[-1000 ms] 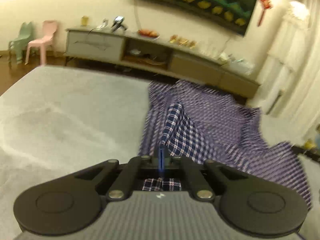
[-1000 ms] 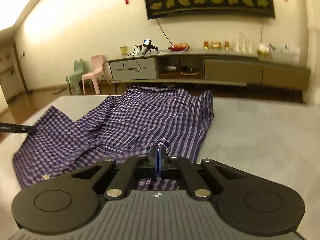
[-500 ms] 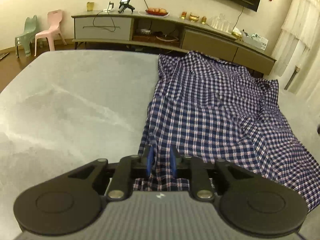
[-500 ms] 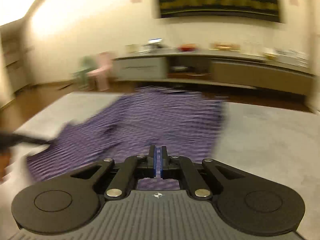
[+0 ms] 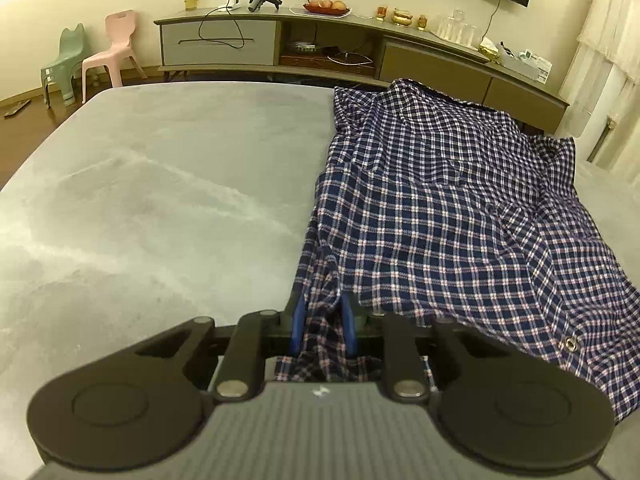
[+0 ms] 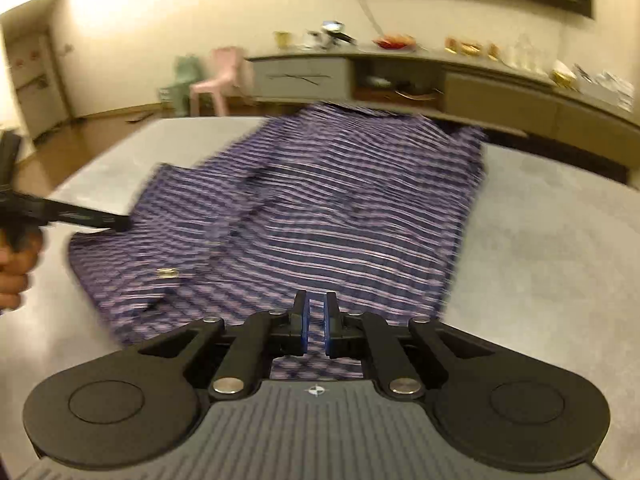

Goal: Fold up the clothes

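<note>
- Left gripper [image 5: 322, 325], nearest in the left wrist view: jaws have just been opening to a narrow gap. A bunched fold of the shirt [image 5: 440, 208] hem sits between the blue pads [image 5: 298, 322]; cloth looks slack, not pinched.
- Right gripper [image 6: 316, 326], nearest in the right wrist view: jaws have just been opening, only a slit apart, nothing gripped. Shirt hem lies under and just beyond the tips; pic is motion-blurred.
- Shirt: navy-and-white check, spread roughly flat on the grey table [image 5: 160, 200], collar end at the far edge, wrinkled twd the right side.
- A hand [image 6: 16, 268] holding the left gripper shows at the far left of the right view.
- Beyond: long sideboard [image 5: 280, 44], pink chair [image 5: 114, 50], green chair [image 5: 64, 64].
- Risk: the fold may snag on a left pad as it pulls away, dragging the hem and spoiling the lay.
</note>
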A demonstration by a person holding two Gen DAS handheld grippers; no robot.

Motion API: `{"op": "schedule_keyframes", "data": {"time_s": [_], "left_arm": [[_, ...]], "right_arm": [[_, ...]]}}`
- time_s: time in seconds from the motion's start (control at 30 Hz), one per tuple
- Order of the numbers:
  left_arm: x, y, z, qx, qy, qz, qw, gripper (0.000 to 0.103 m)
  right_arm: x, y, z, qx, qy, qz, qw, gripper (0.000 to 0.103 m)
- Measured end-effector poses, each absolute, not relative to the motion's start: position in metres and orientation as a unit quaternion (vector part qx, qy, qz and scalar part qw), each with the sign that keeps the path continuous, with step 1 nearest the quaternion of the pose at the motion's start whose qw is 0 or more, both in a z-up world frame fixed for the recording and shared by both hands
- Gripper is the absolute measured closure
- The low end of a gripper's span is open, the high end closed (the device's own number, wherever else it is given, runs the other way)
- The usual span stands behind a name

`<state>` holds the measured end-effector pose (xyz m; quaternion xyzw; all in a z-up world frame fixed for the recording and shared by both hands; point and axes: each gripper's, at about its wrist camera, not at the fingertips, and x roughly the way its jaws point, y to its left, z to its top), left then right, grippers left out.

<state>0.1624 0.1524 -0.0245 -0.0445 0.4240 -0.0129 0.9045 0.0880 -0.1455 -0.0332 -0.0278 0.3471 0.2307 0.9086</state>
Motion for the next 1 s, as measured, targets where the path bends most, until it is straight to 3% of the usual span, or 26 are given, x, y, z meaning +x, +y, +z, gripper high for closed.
{"op": "schedule_keyframes", "data": {"time_s": [0.2, 0.3, 0.33, 0.37, 0.67, 1.0], "left_arm": [[0.159, 0.151, -0.019, -0.042, 0.419, 0.001, 0.907, 0.079], [0.147, 0.137, 0.0, -0.012, 0.384, 0.009, 0.923, 0.081], [0.141, 0.13, 0.008, 0.002, 0.367, 0.005, 0.93, 0.081], [0.134, 0.121, 0.013, 0.015, 0.352, -0.005, 0.936, 0.081], [0.125, 0.056, -0.019, 0.067, 0.401, -0.08, 0.91, 0.079], [0.122, 0.056, -0.027, 0.083, 0.4, -0.069, 0.91, 0.079]], "right_arm": [[0.097, -0.151, -0.055, -0.046, 0.396, 0.21, 0.893, 0.096], [0.097, -0.151, -0.034, -0.044, 0.376, 0.198, 0.904, 0.077], [0.098, -0.15, -0.028, -0.042, 0.367, 0.197, 0.908, 0.057], [0.102, -0.148, -0.024, -0.042, 0.356, 0.189, 0.914, 0.044], [0.146, -0.138, -0.064, -0.068, 0.378, 0.144, 0.912, 0.047], [0.141, -0.143, -0.065, -0.062, 0.374, 0.149, 0.913, 0.047]]}}
